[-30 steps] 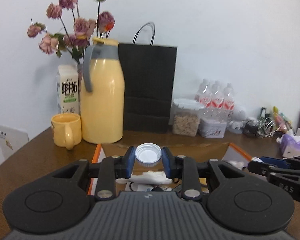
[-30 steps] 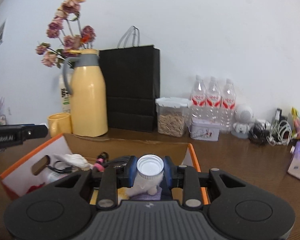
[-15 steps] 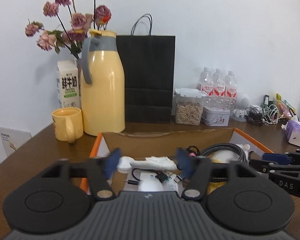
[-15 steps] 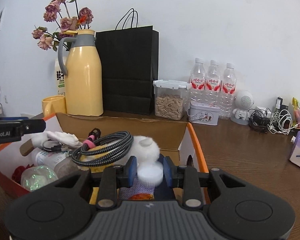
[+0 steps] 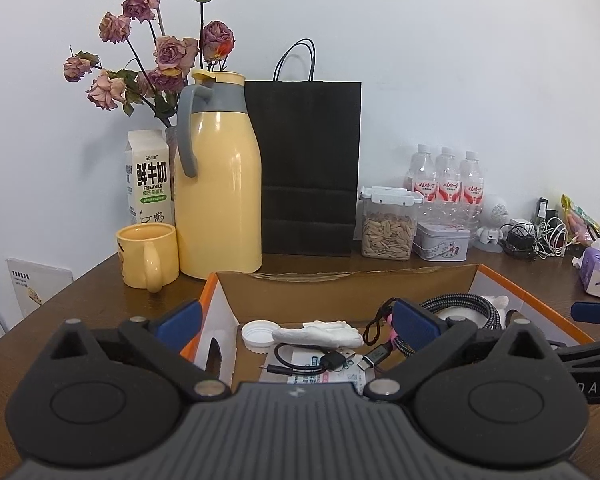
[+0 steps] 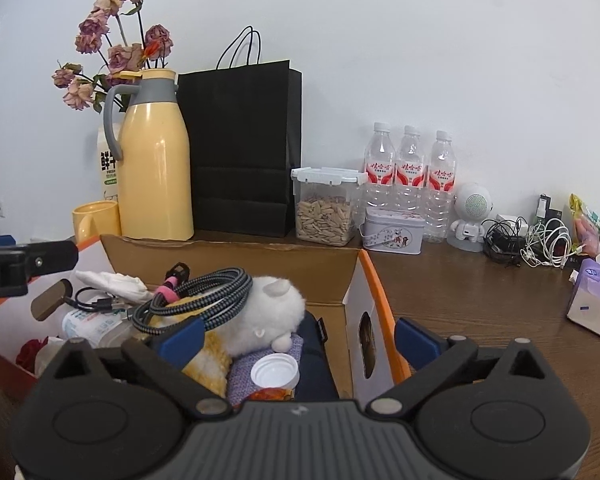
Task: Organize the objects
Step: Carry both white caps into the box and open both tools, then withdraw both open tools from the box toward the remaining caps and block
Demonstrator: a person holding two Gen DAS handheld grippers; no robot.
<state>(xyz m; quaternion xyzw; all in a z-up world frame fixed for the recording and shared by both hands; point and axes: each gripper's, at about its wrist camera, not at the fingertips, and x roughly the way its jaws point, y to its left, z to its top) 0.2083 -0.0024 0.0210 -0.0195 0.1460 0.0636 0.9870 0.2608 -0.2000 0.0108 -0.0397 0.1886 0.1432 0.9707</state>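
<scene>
An orange-edged cardboard box [image 5: 340, 292] sits on the brown table and holds clutter. My left gripper [image 5: 296, 320] is open and empty above its left part; a white bottle cap [image 5: 260, 333] lies in the box beside a crumpled white tissue [image 5: 316, 330] and black cables [image 5: 312, 362]. My right gripper [image 6: 296, 338] is open above the box's right end [image 6: 364, 280]; a white-capped bottle [image 6: 275, 372] rests below it, next to a white plush toy [image 6: 268, 312] and a braided cable coil [image 6: 196, 300].
Behind the box stand a yellow thermos [image 5: 218, 184], a yellow mug [image 5: 148, 256], a milk carton [image 5: 148, 176], a black paper bag [image 5: 308, 168], a seed jar [image 5: 388, 224], a tin [image 5: 442, 240] and water bottles [image 5: 444, 184]. A tissue pack [image 6: 596, 304] and chargers [image 6: 532, 240] lie right.
Both grippers were shut, the left on a white cap and the right on a white-capped bottle. Both lowered over the box and opened; the cap and the bottle now lie inside it.
</scene>
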